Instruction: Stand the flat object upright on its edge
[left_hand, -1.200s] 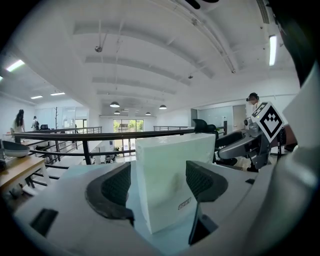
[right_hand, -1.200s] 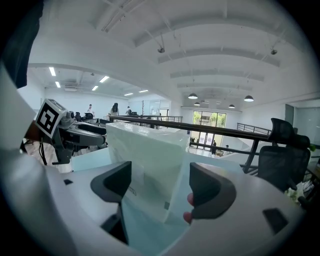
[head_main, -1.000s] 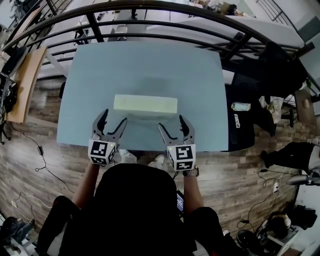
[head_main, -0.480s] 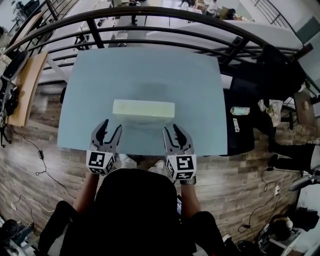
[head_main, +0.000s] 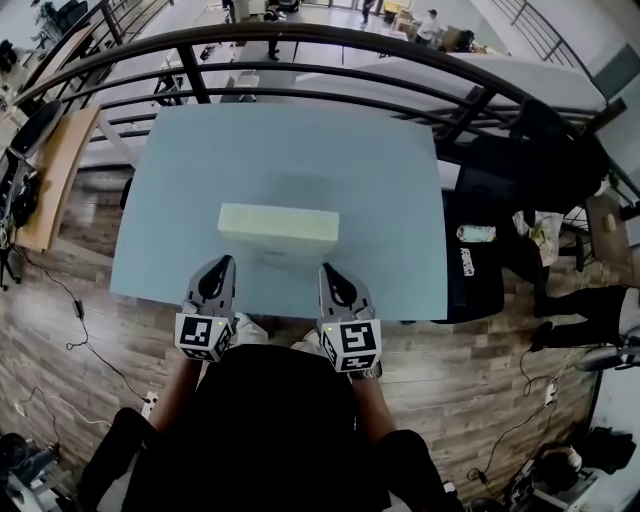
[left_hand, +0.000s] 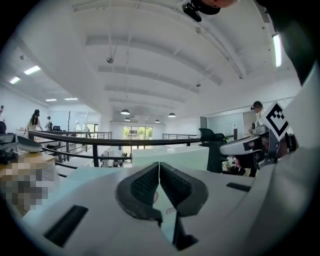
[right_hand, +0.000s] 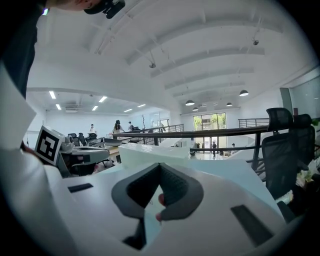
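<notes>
A pale green rectangular block rests on the light blue table, a little in front of its middle; its light top face and shaded near side show. My left gripper hovers at the table's front edge, short of the block's left end, its jaws closing until they meet with nothing between them. My right gripper sits short of the block's right end, jaws likewise closing onto nothing. The block lies beyond the left gripper. In the right gripper view the block lies beyond the right gripper.
A black curved railing runs behind the table's far edge. A black office chair stands close to the table's right side. Wooden floor surrounds the table, with a wooden desk to the left.
Both grippers went from wide open to shut and drew back toward the table's front edge. The block has not moved on the table.
</notes>
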